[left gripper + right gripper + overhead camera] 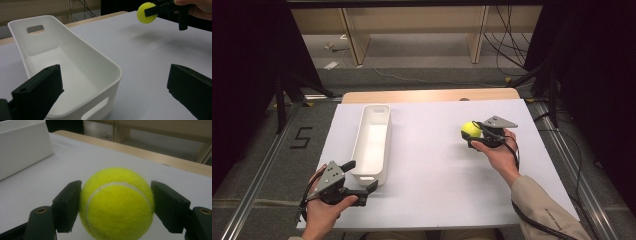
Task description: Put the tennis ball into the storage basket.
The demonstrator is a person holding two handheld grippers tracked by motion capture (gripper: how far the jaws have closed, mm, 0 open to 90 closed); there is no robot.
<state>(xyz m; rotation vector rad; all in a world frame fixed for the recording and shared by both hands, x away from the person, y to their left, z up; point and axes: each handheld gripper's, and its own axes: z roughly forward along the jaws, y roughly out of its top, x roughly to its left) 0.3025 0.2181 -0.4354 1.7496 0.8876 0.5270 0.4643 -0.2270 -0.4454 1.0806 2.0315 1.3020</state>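
The fuzzy yellow-green tennis ball point(116, 203) with its curved white seam sits pinched between the two black jaws of the right gripper point(116, 207), one pad pressed to each side of it, so the claw is clamped on the ball. In the left gripper view the ball point(147, 12) hangs clear above the table, with a soft shadow on the surface below it, so it is lifted and not resting on anything. From the high view the ball point(471, 130) is over the right half of the white table top point(432, 165), well apart from the long white plastic bin point(373, 142) that lies lengthways on the left half. The right gripper point(477, 134) is carried in the person's right hand point(497, 152), a beige sleeve point(544, 210) running back to the bottom edge and a black cable trailing beside the wrist. The bin point(75, 72) is an oblong tub with rounded corners and a slot handle cut into each short end; nothing is seen inside it. The left gripper point(362, 177) is held in the left hand point(324, 210) at the near left corner of the table, just beside the bin's near end, its jaws spread wide with nothing between the pads; in its own view one jaw stands over the bin's near rim and the other over bare table. Beyond the white top a strip of pale wooden table edge point(432, 95) shows.
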